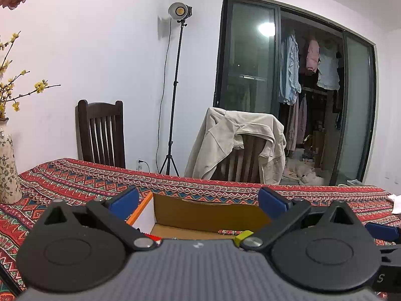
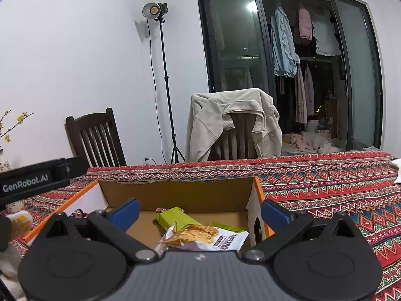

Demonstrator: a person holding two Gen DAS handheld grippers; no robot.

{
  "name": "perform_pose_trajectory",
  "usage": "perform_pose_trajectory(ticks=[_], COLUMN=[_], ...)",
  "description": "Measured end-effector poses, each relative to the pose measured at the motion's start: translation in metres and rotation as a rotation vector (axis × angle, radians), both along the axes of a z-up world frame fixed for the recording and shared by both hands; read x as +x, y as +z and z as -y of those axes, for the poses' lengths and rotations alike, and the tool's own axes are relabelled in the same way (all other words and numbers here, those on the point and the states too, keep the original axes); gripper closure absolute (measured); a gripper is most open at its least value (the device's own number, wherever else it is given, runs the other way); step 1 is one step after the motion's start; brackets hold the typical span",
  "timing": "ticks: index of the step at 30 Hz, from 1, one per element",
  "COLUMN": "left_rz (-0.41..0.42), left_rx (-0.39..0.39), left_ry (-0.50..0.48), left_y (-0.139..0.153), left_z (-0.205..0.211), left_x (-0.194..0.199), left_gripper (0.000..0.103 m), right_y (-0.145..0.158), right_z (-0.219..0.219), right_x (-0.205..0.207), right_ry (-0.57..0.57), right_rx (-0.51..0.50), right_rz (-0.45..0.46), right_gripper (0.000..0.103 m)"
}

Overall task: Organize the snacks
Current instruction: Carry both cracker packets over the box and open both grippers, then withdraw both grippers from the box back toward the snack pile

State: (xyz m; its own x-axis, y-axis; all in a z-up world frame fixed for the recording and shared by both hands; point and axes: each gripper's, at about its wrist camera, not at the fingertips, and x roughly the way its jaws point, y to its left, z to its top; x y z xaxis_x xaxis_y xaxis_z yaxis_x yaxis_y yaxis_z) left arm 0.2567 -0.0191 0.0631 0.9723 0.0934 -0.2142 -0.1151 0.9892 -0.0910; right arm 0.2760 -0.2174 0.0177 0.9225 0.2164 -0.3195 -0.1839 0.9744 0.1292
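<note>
A cardboard box (image 2: 175, 193) with orange edges stands open on the patterned tablecloth (image 2: 325, 190). Inside it lie a green snack packet (image 2: 175, 217) and, nearer me, a white packet (image 2: 208, 238) printed with chips. My right gripper (image 2: 199, 213) hovers over the box's near side, open, nothing between its blue pads (image 2: 274, 213). My left gripper (image 1: 199, 202) is open too, above the box (image 1: 210, 213), its pads empty. In the left wrist view only a red scrap (image 1: 153, 237) and a yellow-green bit (image 1: 241, 235) of the contents show. The left gripper's black body (image 2: 32, 180) appears at the left of the right wrist view.
A floral vase (image 1: 7, 170) with yellow blossoms stands at the table's left. Behind the table are a dark wooden chair (image 1: 102, 135), a chair draped with a beige jacket (image 1: 238, 143) and a light stand (image 1: 175, 87). White paper (image 1: 396, 203) lies at the right edge.
</note>
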Motion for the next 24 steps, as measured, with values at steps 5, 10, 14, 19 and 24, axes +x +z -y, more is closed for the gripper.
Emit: perform_pose_trajectory(ticks=[5,10,14,19,24], left_rz=[0.01,0.005,0.006,-0.03,-0.063], left_rx=[-0.009,-0.025,-0.03,-0.015,0.003], left_ry=[-0.031,-0.058,-0.071,-0.078,-0.107], left_y=[0.01,0.025,0.034,0.036,0.029], left_z=[0.001,-0.001,-0.007,-0.013,-0.017], left_x=[-0.009,-0.019,-0.029,-0.042,-0.064], left_gripper=[0.0,0.0,0.0,0.0,0.0], right_y=[0.007,0.015,0.023,0.029,0.026], right_z=[-0.001,0.001,0.0,0.003,0.003], right_x=[-0.007,-0.013,-0.024,-0.045,-0.07], right_ry=[-0.001,-0.014,-0.014,-0.001,0.008], right_rx=[-0.009,-0.017,-0.043,-0.051,-0.081], right_rz=[0.013,-0.003,0.004,0.005,0.003], right_gripper=[0.0,0.0,0.0,0.0,0.0])
